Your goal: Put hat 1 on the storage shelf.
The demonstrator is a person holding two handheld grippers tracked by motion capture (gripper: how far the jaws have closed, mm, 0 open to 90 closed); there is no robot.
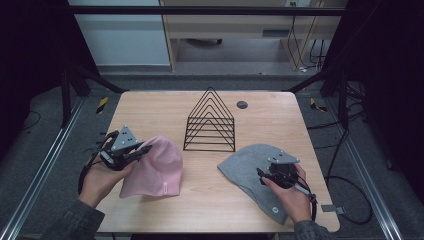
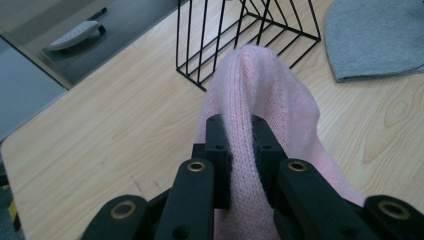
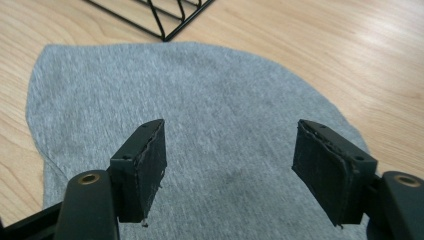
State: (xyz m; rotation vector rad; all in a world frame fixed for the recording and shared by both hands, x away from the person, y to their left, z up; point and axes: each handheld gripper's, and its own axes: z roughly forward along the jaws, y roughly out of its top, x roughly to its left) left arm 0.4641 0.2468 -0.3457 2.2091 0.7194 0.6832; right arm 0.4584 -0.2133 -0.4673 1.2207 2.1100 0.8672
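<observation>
A pink knitted beanie (image 1: 155,167) lies at the left of the wooden table (image 1: 210,205), with one edge pulled up. My left gripper (image 1: 145,148) is shut on that raised fold of the pink beanie (image 2: 260,90), whose knit passes between the black pads (image 2: 219,150). A grey beanie (image 1: 247,167) lies flat at the right. My right gripper (image 1: 261,173) hovers just over the grey beanie (image 3: 200,100) with its jaws wide open, nothing between the pads (image 3: 150,155).
A black wire rack (image 1: 211,122) of triangular dividers stands at the middle back of the table, between the two hats. A small dark round grommet (image 1: 242,104) sits behind it. Cables (image 1: 350,200) trail off the table's right side.
</observation>
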